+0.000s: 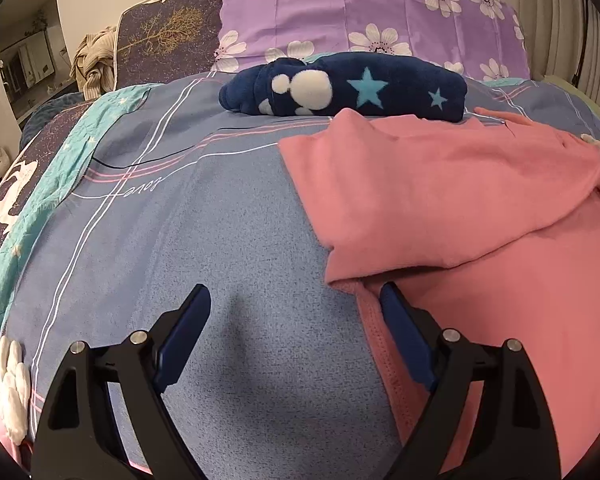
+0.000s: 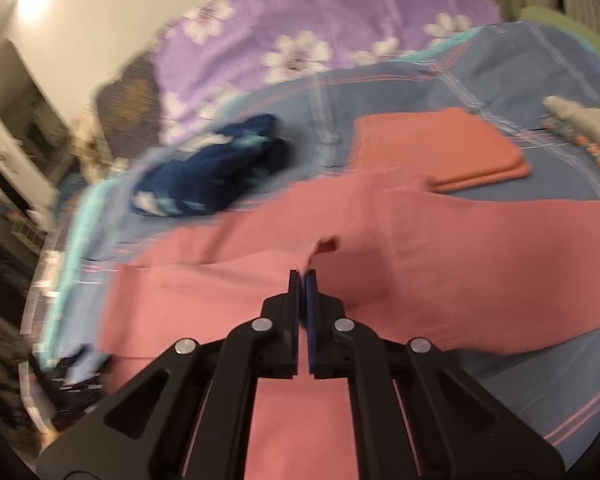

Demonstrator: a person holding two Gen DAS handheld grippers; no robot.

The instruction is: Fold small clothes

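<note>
- Pink garment [image 1: 440, 184] lies spread on the blue striped bedspread [image 1: 180, 240], right of centre in the left wrist view; one layer is folded over on top of another, with a stitched hem running along the near edge.
- Right gripper [image 2: 303, 276]: jaws together, clamped on a small pinch of the pink garment; the cloth rises in a little peak at the tips. View is blurred, so I cannot tell how much cloth is caught.
- Left gripper [image 1: 296, 300]: fingers wide apart, nothing between them. Its right finger [image 1: 396, 312] sits over the garment's hem, the other over bare bedspread.
- Handling judgement: thin, soft knit, light, no stiffness. It drapes and wrinkles freely and follows the pinch point, sagging everywhere unsupported. Not fragile, not slippery against the pads.
- Where to grip: at edges and corners, catching the hem or a doubled layer so the pads bite. A mid-panel pinch only bunches it.
- Risk: one-point lifting drags the lower layer and skews the fold; a second hold on the near hem would likely keep the edge straight.
- A folded pink piece [image 2: 440, 152] and a dark blue starred bundle [image 1: 340, 88] lie farther back, apart from the work.
</note>
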